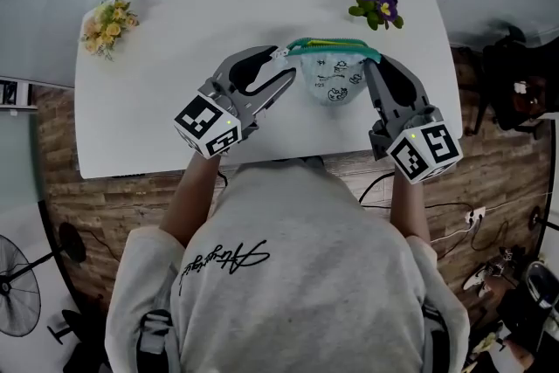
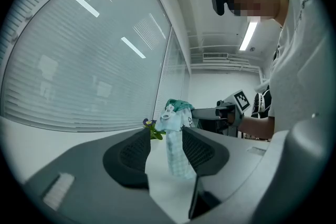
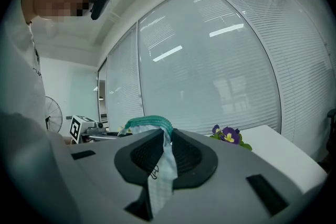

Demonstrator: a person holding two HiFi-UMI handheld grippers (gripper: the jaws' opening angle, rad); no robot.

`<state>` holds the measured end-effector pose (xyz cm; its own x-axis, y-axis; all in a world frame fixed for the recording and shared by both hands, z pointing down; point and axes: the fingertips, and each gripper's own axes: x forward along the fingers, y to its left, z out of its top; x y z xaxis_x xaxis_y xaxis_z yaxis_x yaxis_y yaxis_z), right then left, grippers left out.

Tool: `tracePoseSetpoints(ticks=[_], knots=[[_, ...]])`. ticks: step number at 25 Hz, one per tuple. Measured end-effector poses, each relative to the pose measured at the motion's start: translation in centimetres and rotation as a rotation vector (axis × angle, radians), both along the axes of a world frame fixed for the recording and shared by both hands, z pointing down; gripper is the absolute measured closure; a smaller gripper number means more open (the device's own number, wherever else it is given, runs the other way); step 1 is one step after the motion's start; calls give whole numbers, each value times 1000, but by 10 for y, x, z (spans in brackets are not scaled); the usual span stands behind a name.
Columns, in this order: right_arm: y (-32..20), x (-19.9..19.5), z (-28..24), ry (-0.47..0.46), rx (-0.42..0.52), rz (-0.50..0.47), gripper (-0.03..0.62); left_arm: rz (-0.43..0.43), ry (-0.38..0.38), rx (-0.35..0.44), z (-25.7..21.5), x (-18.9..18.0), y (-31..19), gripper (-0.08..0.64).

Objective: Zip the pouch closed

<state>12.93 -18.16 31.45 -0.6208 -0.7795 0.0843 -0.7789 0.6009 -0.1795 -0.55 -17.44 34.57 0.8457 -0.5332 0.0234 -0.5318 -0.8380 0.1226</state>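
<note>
The pouch (image 1: 330,74) hangs lifted just this side of the purple flowers (image 1: 376,3), right gripper (image 1: 372,63) clamped on its flower-side end, left gripper (image 1: 286,64) gaping loose around the zip pull (image 2: 169,110); the zip looks run home, so next: check it's seated, then lower.

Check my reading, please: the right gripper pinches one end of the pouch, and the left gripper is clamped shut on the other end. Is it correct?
Not entirely. The left gripper is open: its jaws stand apart, with the pouch end between them but not clamped, as the left gripper view shows. The right gripper does pinch one end of the pouch.
</note>
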Motion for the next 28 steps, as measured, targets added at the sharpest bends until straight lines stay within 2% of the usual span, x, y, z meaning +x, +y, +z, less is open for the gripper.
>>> tracePoseSetpoints(ticks=[4,9,21,28], knots=[[2,0,-7,-18,10,-7,541,36,53,41,-22,4,8,379],[5,2,-14,-38,23,-10,541,36,127,62,-41,-1,13,424],[10,6,-12,-56,34,-2,541,40,118,100,-55,-2,23,456],[10,9,-5,-74,30,0,541,39,100,130,-65,-1,27,499]])
